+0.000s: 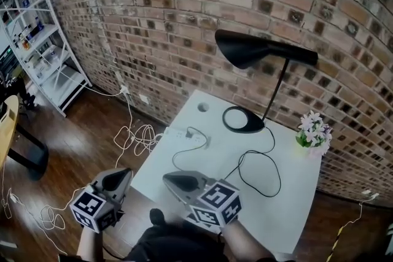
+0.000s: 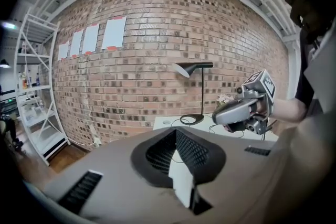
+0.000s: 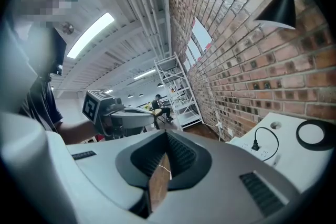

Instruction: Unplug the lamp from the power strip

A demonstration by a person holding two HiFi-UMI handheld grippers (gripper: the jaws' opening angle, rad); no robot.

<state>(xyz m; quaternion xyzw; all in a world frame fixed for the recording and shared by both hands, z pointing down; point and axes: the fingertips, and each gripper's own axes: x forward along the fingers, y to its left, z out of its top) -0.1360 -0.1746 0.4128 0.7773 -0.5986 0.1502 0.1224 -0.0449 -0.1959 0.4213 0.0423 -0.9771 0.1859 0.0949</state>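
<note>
Head view shows one black desk lamp (image 1: 264, 49) with a cone shade and a round base, standing at the back of one white table (image 1: 288, 211) against the red brick wall (image 1: 184, 21). Its one black cord (image 1: 273, 181) loops over the tabletop to a single black plug (image 1: 189, 131), which sits in the one white power strip (image 1: 184, 134) at the table's left edge. One small pot of white and pink flowers (image 1: 314, 131) stands at the right edge. There are two grippers, both well apart from the strip. The left gripper (image 1: 126, 172) hangs over the wooden floor (image 1: 80, 132), and the right gripper (image 1: 167, 179) over the table's near edge. Each has its jaws pressed together with nothing between them. One white metal shelving rack (image 1: 52, 64) stands at the left. The left gripper view shows four paper sheets (image 2: 114, 32) on the wall.
</note>
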